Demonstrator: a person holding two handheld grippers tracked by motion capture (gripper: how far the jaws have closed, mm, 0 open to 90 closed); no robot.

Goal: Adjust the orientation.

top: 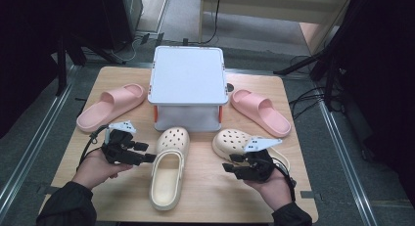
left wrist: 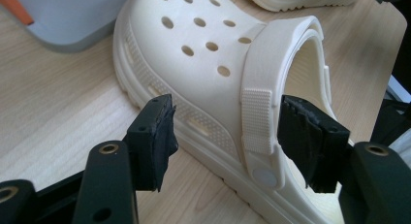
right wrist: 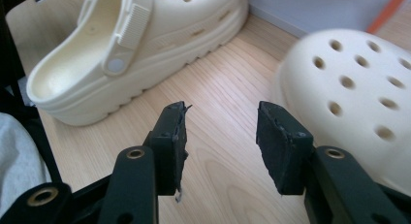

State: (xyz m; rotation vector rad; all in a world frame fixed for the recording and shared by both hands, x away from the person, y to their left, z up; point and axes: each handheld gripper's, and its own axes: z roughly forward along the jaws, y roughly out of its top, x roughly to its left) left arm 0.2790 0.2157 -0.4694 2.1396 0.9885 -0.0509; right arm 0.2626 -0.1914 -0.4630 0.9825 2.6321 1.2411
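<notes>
Two cream perforated clogs lie on the wooden table (top: 210, 196) in front of a white box. My left gripper (top: 149, 157) is at the left clog (top: 169, 172), by its side. In the left gripper view that gripper (left wrist: 225, 122) stands open, its jaws straddling the left clog's (left wrist: 203, 49) side wall and strap (left wrist: 257, 120) without pressing on them. To the left of the right clog (top: 235, 140), my right gripper (top: 227, 167) hovers. The right gripper (right wrist: 223, 122) is open over bare wood, with the left clog (right wrist: 140, 44) ahead and the right clog (right wrist: 354, 88) close by.
A white box (top: 188, 81) with orange clips stands at the table's middle back. One pink slide (top: 110, 106) lies to its left, another pink slide (top: 259, 111) to its right. Dark stands and cables surround the table on the floor.
</notes>
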